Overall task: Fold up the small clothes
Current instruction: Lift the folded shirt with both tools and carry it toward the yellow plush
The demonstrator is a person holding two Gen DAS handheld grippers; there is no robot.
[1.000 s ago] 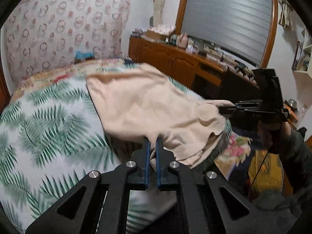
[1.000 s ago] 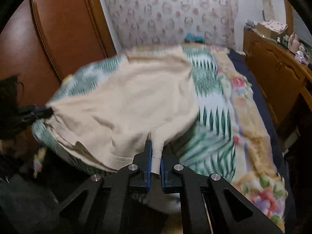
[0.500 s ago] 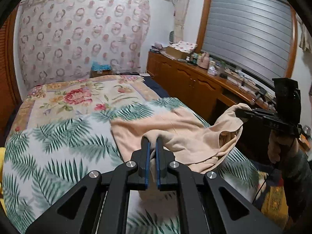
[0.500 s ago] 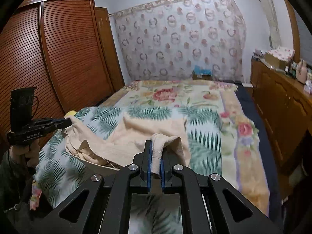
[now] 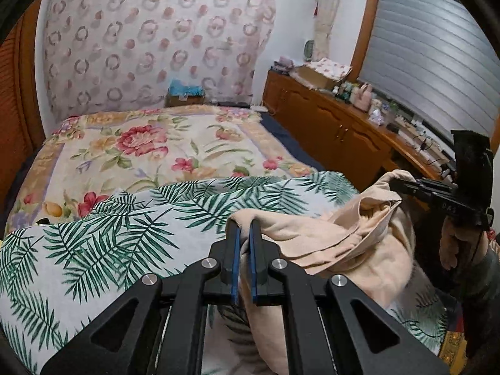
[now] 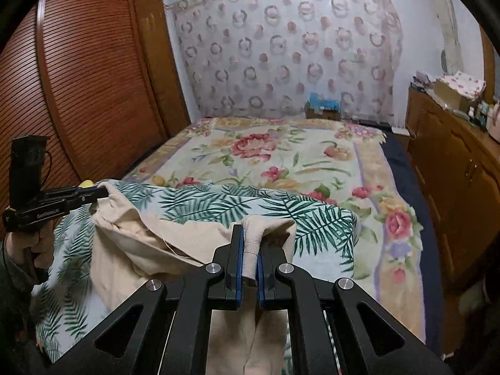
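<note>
A peach-coloured garment hangs bunched between my two grippers over the near end of the bed. My left gripper is shut on one corner of it. My right gripper is shut on a hemmed corner of the garment. In the left wrist view the right gripper shows at the right, pinching the far corner. In the right wrist view the left gripper shows at the left, pinching the other corner. The cloth sags in loose folds and trails down below both grippers.
A palm-leaf sheet covers the near part of the bed, on a floral blanket. A wooden sideboard with clutter runs along the right. A slatted wooden wardrobe stands at the left. A patterned curtain hangs behind the bed.
The garment lay spread over the bed a second ago. Both grippers have pulled back and up with it, so it now hangs gathered at the near edge and the bed shows.
</note>
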